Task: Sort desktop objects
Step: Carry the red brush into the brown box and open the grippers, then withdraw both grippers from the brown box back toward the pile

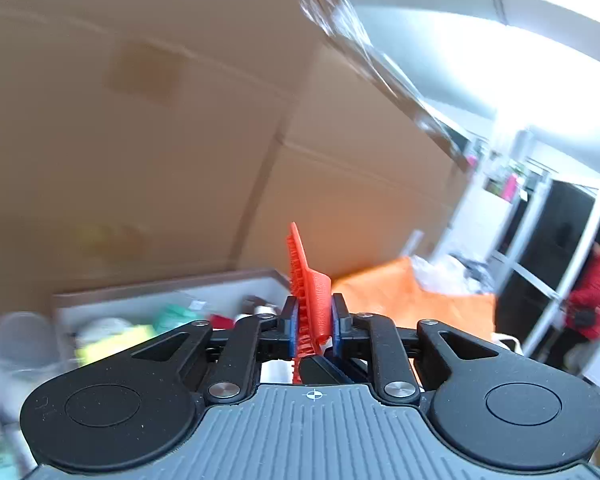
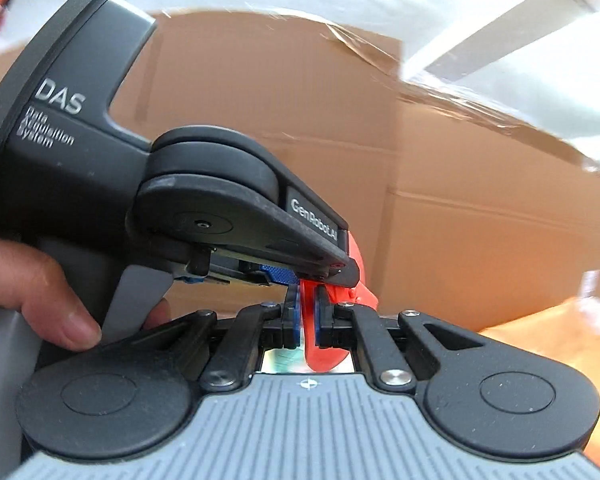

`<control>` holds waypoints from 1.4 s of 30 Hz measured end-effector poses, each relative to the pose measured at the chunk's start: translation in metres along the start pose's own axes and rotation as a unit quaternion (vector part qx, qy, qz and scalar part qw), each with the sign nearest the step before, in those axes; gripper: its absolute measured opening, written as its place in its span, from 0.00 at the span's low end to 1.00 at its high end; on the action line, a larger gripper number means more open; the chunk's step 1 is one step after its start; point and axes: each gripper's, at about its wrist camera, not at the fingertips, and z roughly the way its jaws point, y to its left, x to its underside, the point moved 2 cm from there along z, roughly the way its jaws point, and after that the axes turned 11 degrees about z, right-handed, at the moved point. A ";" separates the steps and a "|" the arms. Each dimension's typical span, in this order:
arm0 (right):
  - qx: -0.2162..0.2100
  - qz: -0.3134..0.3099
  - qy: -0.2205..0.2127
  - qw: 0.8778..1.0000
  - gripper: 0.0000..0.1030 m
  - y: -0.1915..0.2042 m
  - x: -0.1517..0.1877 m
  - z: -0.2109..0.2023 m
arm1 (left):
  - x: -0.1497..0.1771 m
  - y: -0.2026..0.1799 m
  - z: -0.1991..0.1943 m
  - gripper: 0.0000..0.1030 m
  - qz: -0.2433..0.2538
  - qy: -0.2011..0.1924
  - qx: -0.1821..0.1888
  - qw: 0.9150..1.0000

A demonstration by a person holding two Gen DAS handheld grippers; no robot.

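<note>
A wall of cardboard boxes (image 1: 160, 140) fills the background and serves as the landmark. Low in front of it, in the left wrist view, stands a white bin (image 1: 100, 304) of mixed, blurred items, and to the right of the boxes lies an orange sheet (image 1: 400, 292). Held up in front of the boxes, both tools meet on one orange comb-like piece (image 1: 306, 292), a flat plastic thing with short teeth. The left gripper (image 1: 314, 320) has its blue pads closed most of the way, with the piece standing between them. The right gripper (image 2: 308, 320) is clamped tight on the same piece (image 2: 320, 344), and a hand (image 2: 28, 292) grips the left tool's handle. My judgement: this is a mid-air handover or shared hold. The risk is that pulling the tools apart while both pinch bends or snaps the thin plastic, or that a loose left hold lets it twist and drop toward the bin
</note>
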 end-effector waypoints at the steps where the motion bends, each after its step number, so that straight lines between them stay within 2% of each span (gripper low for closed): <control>1: 0.013 -0.005 0.012 1.000 0.07 -0.007 0.004 0.008 | 0.003 0.003 0.014 0.43 -0.008 0.010 0.002 1.000; 2: 0.021 -0.009 0.032 0.999 0.07 -0.013 0.011 0.019 | 0.008 0.006 0.024 0.69 -0.017 0.019 -0.010 1.000; 4: 0.022 -0.006 0.072 0.997 0.12 -0.023 0.028 0.034 | 0.018 0.011 0.030 0.97 -0.021 0.030 -0.044 0.998; 5: 0.018 -0.004 0.082 0.996 0.21 -0.026 0.036 0.037 | 0.021 0.009 0.024 0.99 -0.015 0.021 -0.062 0.998; 6: 0.016 -0.002 0.083 0.996 0.35 -0.028 0.042 0.036 | 0.024 0.009 0.019 0.99 -0.004 0.011 -0.071 0.997; 7: 0.016 0.000 0.079 0.997 0.43 -0.029 0.047 0.036 | 0.027 0.009 0.015 1.00 0.009 0.007 -0.076 0.997; 8: 0.019 0.004 0.074 0.997 0.58 -0.029 0.051 0.034 | 0.029 0.009 0.011 1.00 0.020 0.006 -0.082 0.996; 9: 0.019 0.008 0.067 0.998 0.68 -0.029 0.055 0.033 | 0.031 0.010 0.005 1.00 0.027 0.005 -0.089 0.996; 13: 0.019 0.012 0.063 0.998 0.77 -0.024 0.058 0.029 | 0.035 0.015 -0.016 1.00 0.037 0.009 -0.113 0.993; 15: 0.025 0.014 0.054 0.998 0.86 -0.027 0.057 0.021 | 0.037 0.017 -0.029 1.00 0.028 0.005 -0.131 0.991; 16: 0.028 0.015 0.050 0.998 0.87 -0.032 0.054 0.027 | 0.037 0.017 -0.036 1.00 0.025 0.003 -0.138 0.990; 21: 0.035 0.017 0.048 0.998 0.93 -0.030 0.046 0.005 | 0.051 0.015 -0.070 1.00 0.029 -0.001 -0.161 0.986; 26: 0.017 0.031 0.049 0.998 0.98 -0.012 0.048 -0.041 | 0.071 0.001 -0.116 1.00 0.057 0.010 -0.190 0.980; 29: 0.014 0.031 0.053 0.998 0.99 0.001 0.052 -0.062 | 0.089 -0.003 -0.146 1.00 0.056 0.018 -0.213 0.975; 32: -0.003 0.053 0.072 0.996 1.00 0.013 0.054 -0.081 | 0.108 -0.004 -0.172 1.00 0.043 0.032 -0.249 0.967; 35: -0.027 0.067 0.106 0.992 1.00 0.027 0.062 -0.099 | 0.127 -0.007 -0.194 1.00 0.042 0.052 -0.292 0.954; 38: -0.015 0.068 0.130 0.989 1.00 0.040 0.072 -0.115 | 0.145 -0.011 -0.211 1.00 0.049 0.067 -0.320 0.944; 40: -0.004 0.072 0.133 0.988 1.00 0.045 0.077 -0.125 | 0.155 -0.014 -0.222 1.00 0.052 0.072 -0.329 0.940; 42: 0.000 0.080 0.138 0.987 1.00 0.049 0.080 -0.135 | 0.161 -0.016 -0.231 1.00 0.047 0.076 -0.327 0.941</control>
